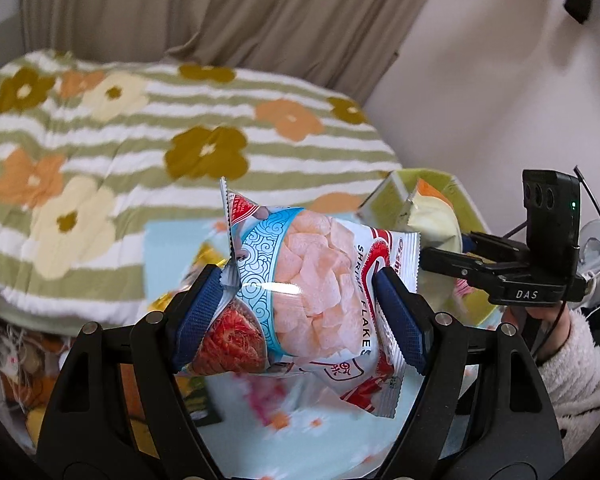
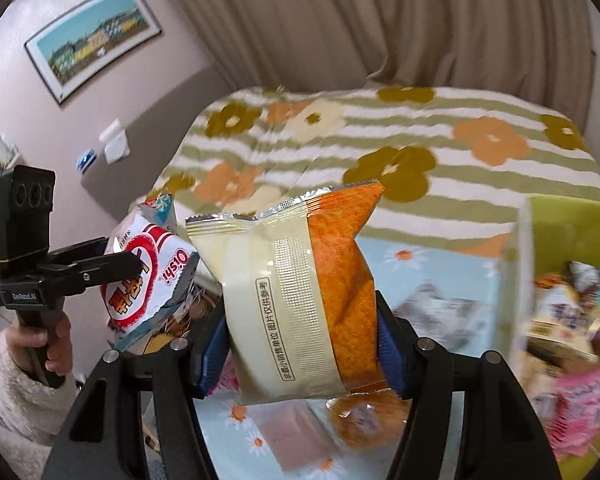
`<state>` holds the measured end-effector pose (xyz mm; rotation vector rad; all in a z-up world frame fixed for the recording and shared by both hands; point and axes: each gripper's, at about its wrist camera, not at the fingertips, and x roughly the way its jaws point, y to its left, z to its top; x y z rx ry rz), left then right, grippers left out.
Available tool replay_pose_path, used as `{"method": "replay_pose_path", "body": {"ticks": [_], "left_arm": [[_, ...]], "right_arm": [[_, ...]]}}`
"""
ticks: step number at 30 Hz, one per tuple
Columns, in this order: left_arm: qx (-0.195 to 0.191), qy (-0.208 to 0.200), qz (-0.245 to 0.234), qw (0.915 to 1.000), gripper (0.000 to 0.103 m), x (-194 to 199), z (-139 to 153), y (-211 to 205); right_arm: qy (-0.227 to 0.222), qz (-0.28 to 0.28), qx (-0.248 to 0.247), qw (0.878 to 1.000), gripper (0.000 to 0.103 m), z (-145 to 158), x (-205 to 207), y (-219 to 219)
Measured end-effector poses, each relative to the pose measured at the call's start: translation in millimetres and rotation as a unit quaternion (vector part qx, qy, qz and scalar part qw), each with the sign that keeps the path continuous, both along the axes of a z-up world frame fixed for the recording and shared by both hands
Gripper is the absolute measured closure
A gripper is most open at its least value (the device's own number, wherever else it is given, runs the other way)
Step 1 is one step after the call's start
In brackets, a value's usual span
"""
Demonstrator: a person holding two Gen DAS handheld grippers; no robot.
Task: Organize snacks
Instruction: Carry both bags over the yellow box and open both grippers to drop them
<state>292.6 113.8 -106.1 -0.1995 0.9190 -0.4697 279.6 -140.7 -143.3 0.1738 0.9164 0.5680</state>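
Observation:
My left gripper (image 1: 300,308) is shut on a white, red and blue shrimp flakes bag (image 1: 312,292), lifted off the surface; both blue pads (image 1: 198,312) press its sides. My right gripper (image 2: 300,344) is shut on a cream and orange snack packet (image 2: 300,292), also held up in the air. In the right wrist view the shrimp flakes bag (image 2: 148,276) hangs at the left in the other gripper. From the left wrist camera the cream packet (image 1: 432,220) shows at the right, in front of a green box (image 1: 466,200).
A light blue flowered cloth (image 2: 440,264) lies below with loose snacks (image 2: 364,420) on it. A green box (image 2: 572,224) with several packets stands at the right. Behind is a green striped flowered blanket (image 1: 140,136), a beige curtain (image 2: 380,20) and a wall picture (image 2: 92,40).

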Motion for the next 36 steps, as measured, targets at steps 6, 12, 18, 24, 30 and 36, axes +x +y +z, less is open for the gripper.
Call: {"method": "replay_pose_path", "body": {"ticks": [6,12,18,24,30,36], "left_arm": [[-0.011,-0.020,-0.026,0.9994,0.027,1,23,-87],[-0.014,-0.015,-0.062,0.9979,0.027,1,22,-184],[-0.008,0.001,-0.087,0.9962,0.027,-4,3,-272],[0.015,0.021,-0.086,0.9959,0.027,-15,-26,-336],[0.053,0.039,-0.080,0.9947,0.027,-23,-54,-364],[0.068,0.047,-0.083,0.9931,0.027,-25,-62,-366]], "right_arm": [[0.000,-0.050,-0.008,0.999,0.044,13,-13,-86],[0.003,-0.094,-0.023,0.995,0.044,13,-31,-166],[0.003,-0.119,-0.031,0.992,0.044,9,-43,-231],[0.005,-0.130,-0.047,0.990,0.044,1,-51,-273],[0.025,-0.137,-0.030,0.990,0.044,-14,-50,-295],[0.036,-0.143,-0.017,0.989,0.044,-22,-52,-300]]}}
